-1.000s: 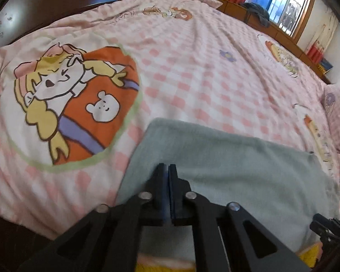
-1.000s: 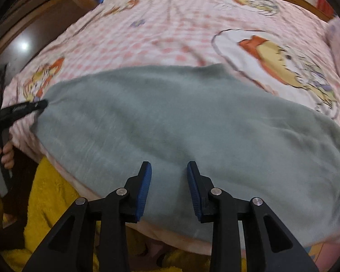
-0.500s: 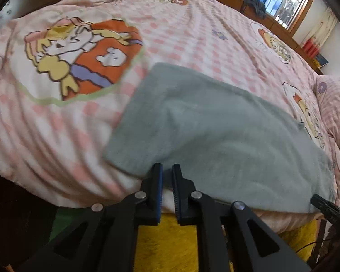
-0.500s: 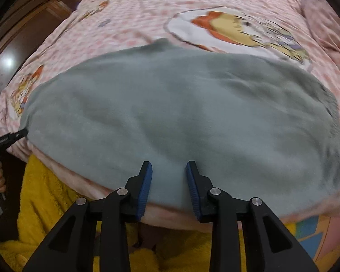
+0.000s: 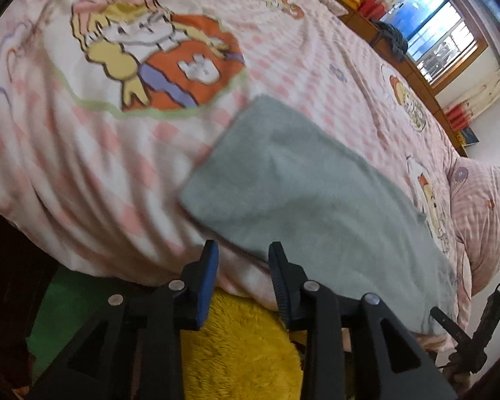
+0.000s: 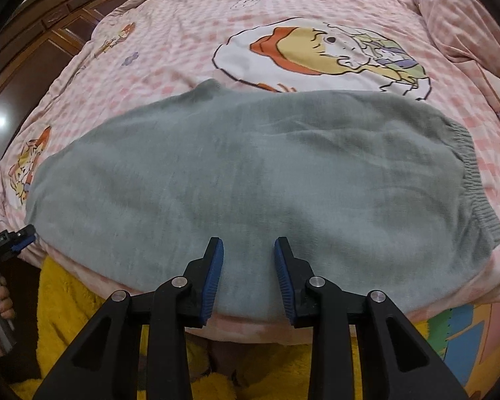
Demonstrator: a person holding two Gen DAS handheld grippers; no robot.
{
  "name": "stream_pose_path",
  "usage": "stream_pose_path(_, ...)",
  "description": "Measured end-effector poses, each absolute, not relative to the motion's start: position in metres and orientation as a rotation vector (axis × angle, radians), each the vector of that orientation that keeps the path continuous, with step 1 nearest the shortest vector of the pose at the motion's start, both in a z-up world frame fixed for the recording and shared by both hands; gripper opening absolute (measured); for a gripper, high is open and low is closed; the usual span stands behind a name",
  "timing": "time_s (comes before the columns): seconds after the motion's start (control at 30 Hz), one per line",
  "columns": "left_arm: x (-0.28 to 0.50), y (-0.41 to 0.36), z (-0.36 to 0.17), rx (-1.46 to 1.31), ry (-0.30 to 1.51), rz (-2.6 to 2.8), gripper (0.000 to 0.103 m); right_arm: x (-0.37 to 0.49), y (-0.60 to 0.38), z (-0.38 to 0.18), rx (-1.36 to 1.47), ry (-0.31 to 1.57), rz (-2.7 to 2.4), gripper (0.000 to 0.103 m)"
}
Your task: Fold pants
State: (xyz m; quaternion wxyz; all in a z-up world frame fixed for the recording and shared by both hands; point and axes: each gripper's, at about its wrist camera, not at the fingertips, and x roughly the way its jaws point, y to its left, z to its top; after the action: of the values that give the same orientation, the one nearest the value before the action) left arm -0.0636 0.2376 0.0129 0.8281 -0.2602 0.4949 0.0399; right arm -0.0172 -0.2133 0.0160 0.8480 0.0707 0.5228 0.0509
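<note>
Released now: the left gripper (image 5: pixel 242 259), clamped on the cloth a second ago, has backed off the hem and its jaws are opening, nothing between them. One pair of grey pants (image 6: pixel 250 180) lies flat along the near edge of the pink checked bedspread (image 6: pixel 183 53). Two grippers in play; the right gripper (image 6: pixel 248 260) hovers above the pants, jaws parted, gripping nothing. One pillow (image 5: pixel 480 213) sits far right.
</note>
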Motion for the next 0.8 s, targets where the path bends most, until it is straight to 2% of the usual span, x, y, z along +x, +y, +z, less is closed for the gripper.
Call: stream_pose_path(0.8,-0.056,0.233,-0.003,-0.682,0.967,0.136,0.037,-0.012,-0.207,0.008,0.125,1.107,0.1,0.034)
